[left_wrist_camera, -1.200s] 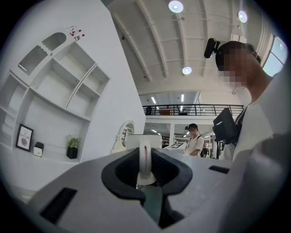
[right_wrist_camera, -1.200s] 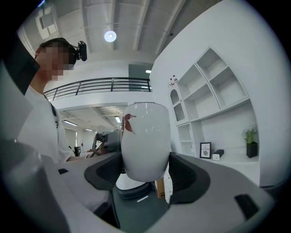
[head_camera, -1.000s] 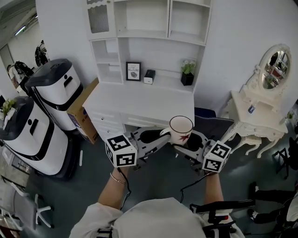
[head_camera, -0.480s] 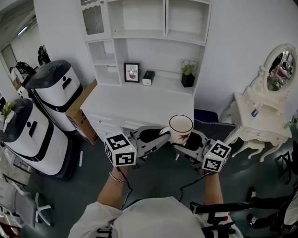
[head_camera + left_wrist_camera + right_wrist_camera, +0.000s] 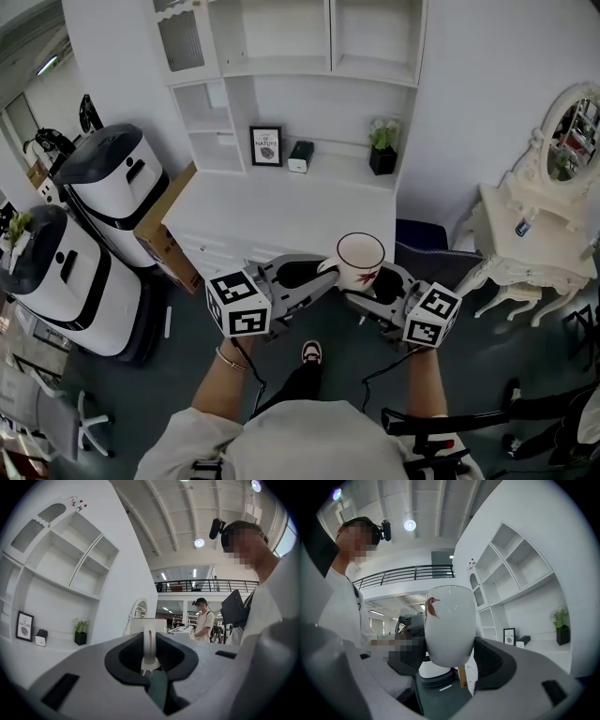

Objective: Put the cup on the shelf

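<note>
A white cup (image 5: 361,260) with a dark rim and a red mark is held upright in the air between both grippers, in front of the white shelf unit (image 5: 309,103). My left gripper (image 5: 323,272) is shut on the cup's handle (image 5: 149,644), which shows edge-on between its jaws. From the right, my right gripper (image 5: 368,284) is shut on the lower body of the cup (image 5: 449,623). The shelf unit's desk top (image 5: 281,211) lies just beyond the cup.
On the shelf's lower ledge stand a framed picture (image 5: 266,145), a small black box (image 5: 300,156) and a potted plant (image 5: 382,148). Two white-and-black machines (image 5: 103,187) and a cardboard box (image 5: 164,225) are at the left. A white vanity table (image 5: 534,244) stands at the right.
The head view has shifted slightly toward the shelf and a shoe now shows on the floor below the grippers. Both grippers keep the same hold on the cup.
</note>
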A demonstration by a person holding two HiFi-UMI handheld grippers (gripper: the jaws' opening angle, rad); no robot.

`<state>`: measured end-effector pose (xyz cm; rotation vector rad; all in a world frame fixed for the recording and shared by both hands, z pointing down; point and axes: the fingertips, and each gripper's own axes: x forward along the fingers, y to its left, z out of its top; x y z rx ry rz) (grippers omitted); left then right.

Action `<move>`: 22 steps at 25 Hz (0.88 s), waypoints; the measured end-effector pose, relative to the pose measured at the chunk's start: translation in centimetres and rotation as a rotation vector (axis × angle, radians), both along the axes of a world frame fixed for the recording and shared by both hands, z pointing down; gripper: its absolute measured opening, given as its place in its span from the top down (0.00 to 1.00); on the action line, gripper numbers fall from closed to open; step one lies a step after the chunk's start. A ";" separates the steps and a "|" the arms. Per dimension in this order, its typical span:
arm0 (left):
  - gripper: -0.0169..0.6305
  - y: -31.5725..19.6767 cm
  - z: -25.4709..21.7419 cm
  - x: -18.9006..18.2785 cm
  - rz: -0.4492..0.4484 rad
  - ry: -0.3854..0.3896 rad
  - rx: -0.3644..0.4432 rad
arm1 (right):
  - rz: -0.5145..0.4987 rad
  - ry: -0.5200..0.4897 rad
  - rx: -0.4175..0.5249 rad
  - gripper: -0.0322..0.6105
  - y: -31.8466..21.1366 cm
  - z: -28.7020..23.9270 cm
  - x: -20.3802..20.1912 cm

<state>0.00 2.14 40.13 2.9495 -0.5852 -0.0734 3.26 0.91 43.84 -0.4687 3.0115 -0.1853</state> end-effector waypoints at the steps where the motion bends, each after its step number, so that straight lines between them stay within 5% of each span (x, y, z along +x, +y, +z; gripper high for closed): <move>1: 0.88 -0.5 0.1 0.0 0.002 0.006 -0.003 | 0.003 -0.001 -0.001 0.45 -0.5 0.1 0.1; 22: 0.88 -19.2 -2.0 -1.4 0.078 0.040 0.048 | 0.074 0.058 0.032 0.45 -19.1 -2.1 -1.2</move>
